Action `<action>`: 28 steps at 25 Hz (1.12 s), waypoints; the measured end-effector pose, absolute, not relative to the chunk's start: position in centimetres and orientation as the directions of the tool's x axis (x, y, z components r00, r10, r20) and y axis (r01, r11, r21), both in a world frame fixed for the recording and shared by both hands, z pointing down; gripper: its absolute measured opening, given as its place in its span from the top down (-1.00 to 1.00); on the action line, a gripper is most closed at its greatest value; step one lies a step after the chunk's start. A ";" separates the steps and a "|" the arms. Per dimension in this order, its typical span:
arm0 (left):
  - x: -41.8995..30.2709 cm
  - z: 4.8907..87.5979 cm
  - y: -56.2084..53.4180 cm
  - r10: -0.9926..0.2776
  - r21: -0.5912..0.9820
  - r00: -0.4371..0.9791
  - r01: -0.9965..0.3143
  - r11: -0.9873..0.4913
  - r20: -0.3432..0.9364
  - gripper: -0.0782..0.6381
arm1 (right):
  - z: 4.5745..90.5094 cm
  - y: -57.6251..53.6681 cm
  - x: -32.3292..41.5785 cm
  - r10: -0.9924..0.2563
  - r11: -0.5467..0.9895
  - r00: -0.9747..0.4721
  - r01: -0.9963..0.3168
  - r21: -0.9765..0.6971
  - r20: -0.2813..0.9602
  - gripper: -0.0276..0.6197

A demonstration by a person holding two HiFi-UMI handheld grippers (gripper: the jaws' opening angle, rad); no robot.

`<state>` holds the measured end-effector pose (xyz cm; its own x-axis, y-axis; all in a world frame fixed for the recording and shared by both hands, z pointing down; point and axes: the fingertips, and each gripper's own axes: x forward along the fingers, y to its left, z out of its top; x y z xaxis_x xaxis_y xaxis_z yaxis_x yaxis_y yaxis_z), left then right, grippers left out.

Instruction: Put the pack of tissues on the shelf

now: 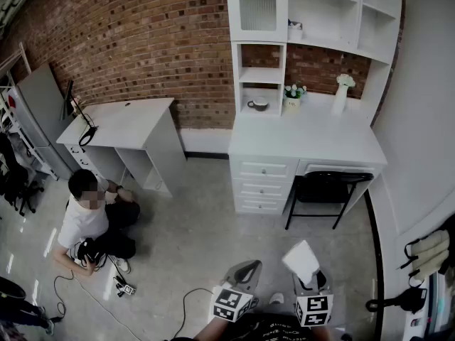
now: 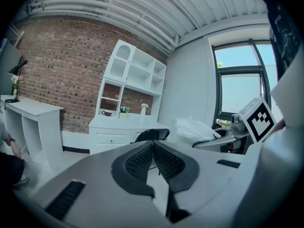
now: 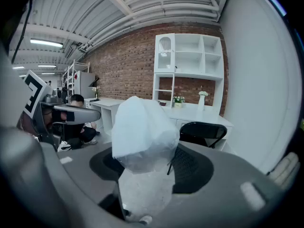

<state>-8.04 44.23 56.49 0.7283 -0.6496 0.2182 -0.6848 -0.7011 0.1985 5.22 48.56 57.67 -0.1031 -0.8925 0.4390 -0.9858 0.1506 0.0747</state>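
The white pack of tissues (image 3: pixel 142 137) sits between the jaws of my right gripper (image 3: pixel 145 163), which is shut on it; in the head view the pack of tissues (image 1: pixel 301 261) sticks up from the right gripper (image 1: pixel 311 284) low in the frame. My left gripper (image 1: pixel 242 274) is beside it, shut with its pads touching and nothing in it (image 2: pixel 153 156). The white shelf unit (image 1: pixel 313 20) stands on the white desk (image 1: pixel 306 137) against the brick wall, well ahead of both grippers. The shelf (image 3: pixel 189 61) is also far off in the right gripper view.
A black folding chair (image 1: pixel 327 190) is tucked at the desk. A vase (image 1: pixel 341 92), a small plant (image 1: pixel 293 94) and a cup (image 1: pixel 257 104) stand on the desk. A person (image 1: pixel 91 219) sits on the floor at the left by a second white desk (image 1: pixel 124 130). Cables (image 1: pixel 78 286) lie on the floor.
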 end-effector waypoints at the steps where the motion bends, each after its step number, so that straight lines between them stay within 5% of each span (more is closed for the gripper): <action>1: -8.1 56.4 44.1 -0.649 0.195 0.729 -0.684 -0.703 0.217 0.74 | 57.7 48.5 5.0 -0.893 0.147 -0.107 -0.987 0.059 0.437 0.10; 28: -1.1 56.4 31.6 -0.681 0.177 0.706 -0.708 -0.684 0.192 0.74 | 58.6 34.6 12.0 -0.899 0.184 -0.165 -0.983 0.009 0.405 0.06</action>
<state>-1.13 31.60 56.36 0.7064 -0.6812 0.1923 -0.7077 -0.6840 0.1771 11.99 34.60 58.57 -0.1648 -0.8993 0.4050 -0.9828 0.1842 0.0092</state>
